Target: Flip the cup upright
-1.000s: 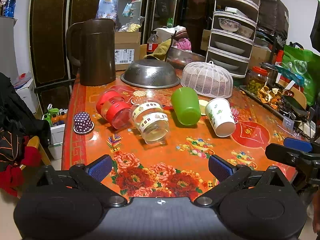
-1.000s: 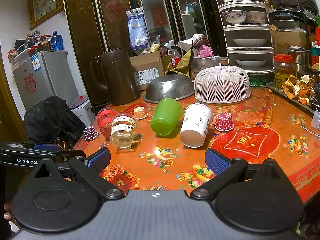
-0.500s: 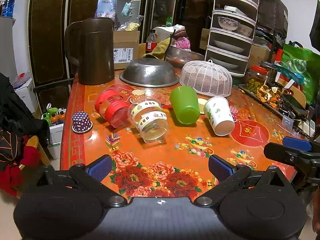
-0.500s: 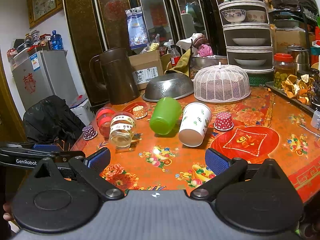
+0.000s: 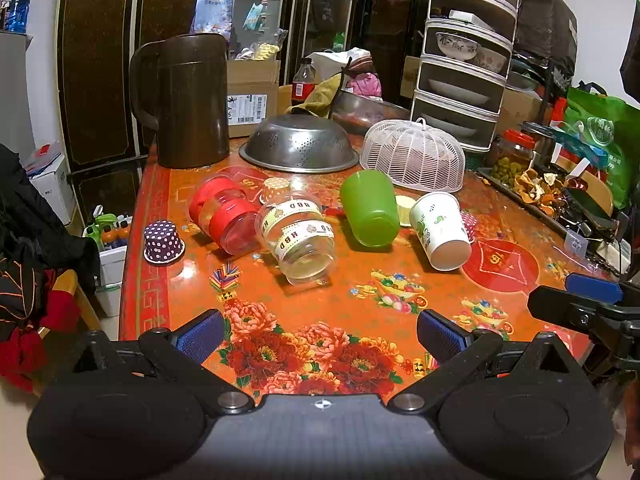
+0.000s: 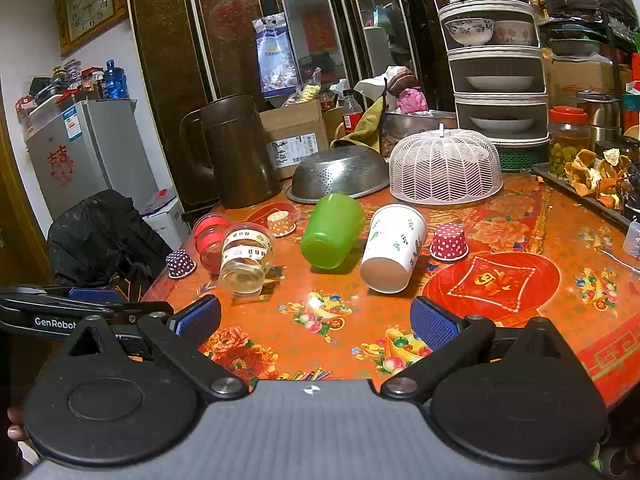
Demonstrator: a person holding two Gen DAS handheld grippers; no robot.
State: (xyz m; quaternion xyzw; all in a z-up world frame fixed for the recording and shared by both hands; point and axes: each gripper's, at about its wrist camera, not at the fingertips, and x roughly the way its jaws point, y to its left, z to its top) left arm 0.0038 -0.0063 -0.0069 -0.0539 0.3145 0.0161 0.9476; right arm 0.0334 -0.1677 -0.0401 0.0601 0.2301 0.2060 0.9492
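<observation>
Orange floral tablecloth covers the table (image 5: 280,320), with several cups lying tipped over near its middle. From the left wrist view, the green plastic cup (image 5: 370,208) lies on its side at about 12 o'clock, base toward the camera. At 1 o'clock, just beside it, the white paper cup (image 5: 440,230) with a leaf print also lies on its side. At 11 o'clock lie a clear jar (image 5: 298,234) with lettered tape bands and a red-banded jar (image 5: 224,214), touching each other. A purple dotted cupcake liner (image 5: 163,236) sits upside down at 10 o'clock. Behind stand a brown pitcher (image 5: 188,100), an upturned steel colander (image 5: 300,146) and a white mesh food cover (image 5: 414,156). The left gripper (image 5: 320,330) is spread wide, grasping nothing, near the table's front edge. The right gripper (image 6: 316,318) is likewise released and empty, well short of the cups.
</observation>
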